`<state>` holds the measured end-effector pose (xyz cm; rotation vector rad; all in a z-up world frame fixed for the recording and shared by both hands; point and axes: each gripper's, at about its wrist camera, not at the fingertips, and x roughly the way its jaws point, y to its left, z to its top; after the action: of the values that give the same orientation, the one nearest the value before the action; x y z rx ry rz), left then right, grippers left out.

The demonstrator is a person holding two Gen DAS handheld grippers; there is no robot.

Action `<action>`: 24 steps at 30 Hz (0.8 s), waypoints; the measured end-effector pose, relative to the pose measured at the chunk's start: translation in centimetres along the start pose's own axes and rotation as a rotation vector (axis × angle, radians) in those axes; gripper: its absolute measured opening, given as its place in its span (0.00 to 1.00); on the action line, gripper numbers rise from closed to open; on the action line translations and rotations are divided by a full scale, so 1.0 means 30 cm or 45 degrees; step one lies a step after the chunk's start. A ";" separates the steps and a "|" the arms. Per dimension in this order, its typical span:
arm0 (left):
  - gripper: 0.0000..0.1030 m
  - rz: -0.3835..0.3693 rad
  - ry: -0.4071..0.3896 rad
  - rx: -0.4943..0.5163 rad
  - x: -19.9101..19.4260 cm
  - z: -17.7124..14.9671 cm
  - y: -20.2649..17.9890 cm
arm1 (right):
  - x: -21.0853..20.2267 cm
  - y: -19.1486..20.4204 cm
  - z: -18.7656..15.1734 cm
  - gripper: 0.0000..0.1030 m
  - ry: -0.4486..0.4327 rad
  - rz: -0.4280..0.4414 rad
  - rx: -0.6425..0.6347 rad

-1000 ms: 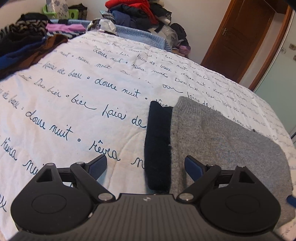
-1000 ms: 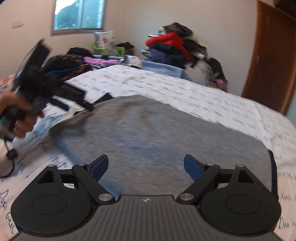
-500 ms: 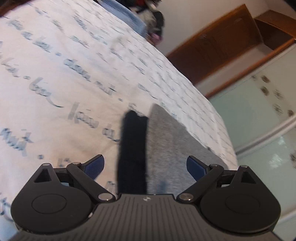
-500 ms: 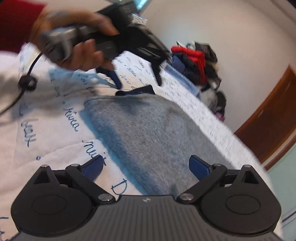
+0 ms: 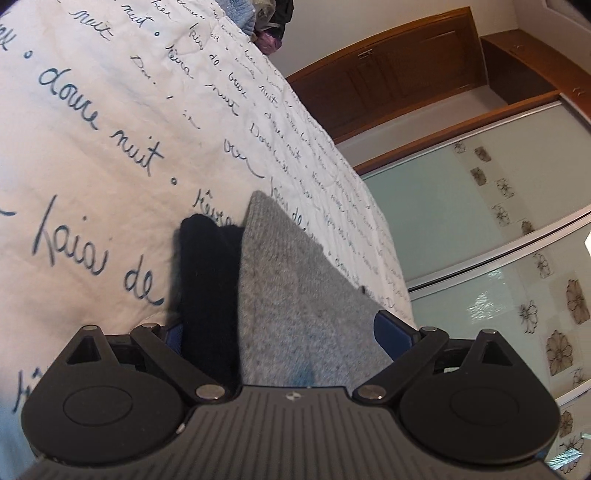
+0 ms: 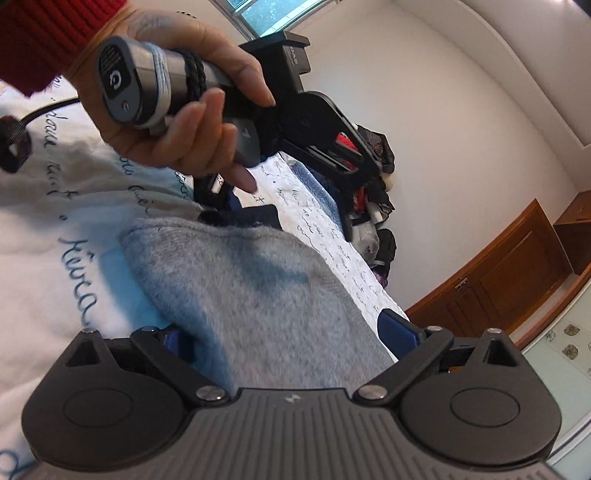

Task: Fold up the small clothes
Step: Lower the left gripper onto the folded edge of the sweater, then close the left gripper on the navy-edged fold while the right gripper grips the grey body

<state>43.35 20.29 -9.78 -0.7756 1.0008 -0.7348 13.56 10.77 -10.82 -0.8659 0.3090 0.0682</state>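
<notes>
Grey knit: the grey garment (image 5: pixel 295 295) sits right between both pairs of jaws, folded flat on the bed, roughly mid-bed toward the right-hand edge in the left wrist view.
Left jaws: left gripper (image 5: pixel 284 332) is spread wide, blue pads either side of the near end of the cloth and not pinching anything. The dark piece falls between them too.
Right jaws: right gripper (image 6: pixel 291 332) is spread about as wide as it goes, straddling the near end of the grey garment (image 6: pixel 258 288). No squeeze on it that I can see.
Why so wide: my guess is both are lined up low over the same near edge to grab it together for the next fold. Wide jaws make it easy to slip over thick knit.
Dark piece: a black garment (image 5: pixel 207 280) lies touching the grey one's left side, partly tucked under it, looks like a sleeve or a second layer. Can't tell which.
Hand: a hand (image 6: pixel 177 96) in a red sleeve (image 6: pixel 48 33) holds the left gripper's handle, seen from the right wrist view, far left.
Bed: white quilt (image 5: pixel 92 166) keeps everything flat.
Writing: blue cursive French on the quilt, "douce nuit", "fais de", "rêves". The rest is too warped to read.
Far stuff: a clothes pile (image 6: pixel 369 177) at the far end, probably waiting its turn. Wooden door (image 5: pixel 388 81) beyond.
</notes>
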 end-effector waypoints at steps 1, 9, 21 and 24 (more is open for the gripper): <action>0.92 -0.007 -0.001 -0.003 0.011 0.005 0.001 | 0.005 0.002 0.005 0.93 -0.011 0.007 -0.006; 0.72 0.114 -0.009 0.039 0.064 0.031 -0.029 | -0.007 0.063 -0.007 0.12 -0.033 0.107 -0.120; 0.12 0.250 -0.136 0.199 0.011 -0.023 -0.120 | -0.077 -0.052 -0.010 0.07 -0.083 0.221 0.163; 0.11 0.274 -0.174 0.201 -0.012 -0.034 -0.182 | -0.112 -0.121 -0.021 0.07 -0.114 0.207 0.282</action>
<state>41.33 17.51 -5.41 -0.5632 0.8752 -0.5598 10.88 8.15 -7.53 -0.6152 0.2964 0.2189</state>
